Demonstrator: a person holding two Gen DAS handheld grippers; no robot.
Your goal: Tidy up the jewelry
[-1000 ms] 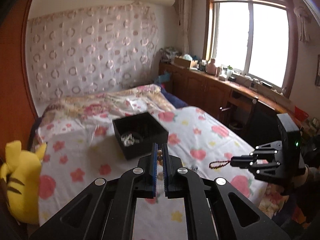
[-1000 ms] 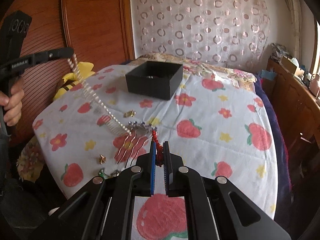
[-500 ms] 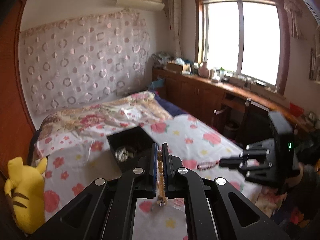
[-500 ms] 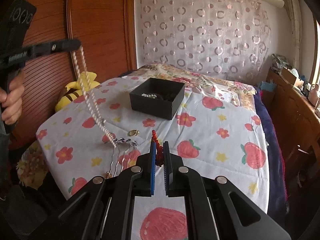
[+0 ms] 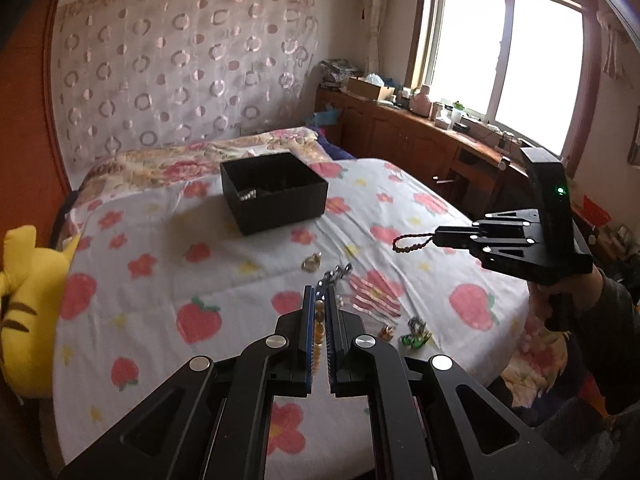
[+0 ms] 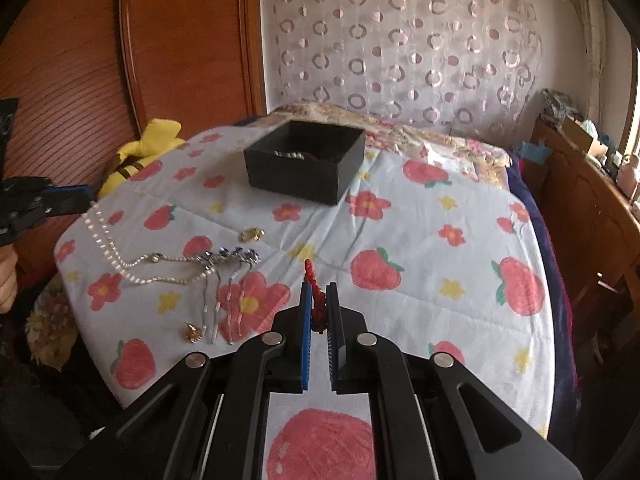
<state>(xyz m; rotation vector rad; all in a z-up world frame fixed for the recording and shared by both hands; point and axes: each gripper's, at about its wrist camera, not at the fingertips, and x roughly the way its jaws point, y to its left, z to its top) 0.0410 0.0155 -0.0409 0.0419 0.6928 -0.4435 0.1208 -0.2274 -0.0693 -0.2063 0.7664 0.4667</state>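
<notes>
Pearls (image 6: 132,264) now trail lower across the bed (image 6: 420,248) than a moment ago, one end pinched in the left hand-held gripper (image 5: 320,312); the right hand-held gripper (image 6: 318,304) clamps a red bracelet (image 6: 316,296). Both seem bound for the black box (image 6: 304,164).

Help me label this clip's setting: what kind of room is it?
Most likely a home bedroom: a bed under a strawberry-print quilt, a yellow plush toy at its edge, a window above wooden cabinets.

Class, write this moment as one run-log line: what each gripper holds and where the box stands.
left gripper: shut on pearl necklace | right gripper: shut on red bracelet | black box: on bed, open
</notes>
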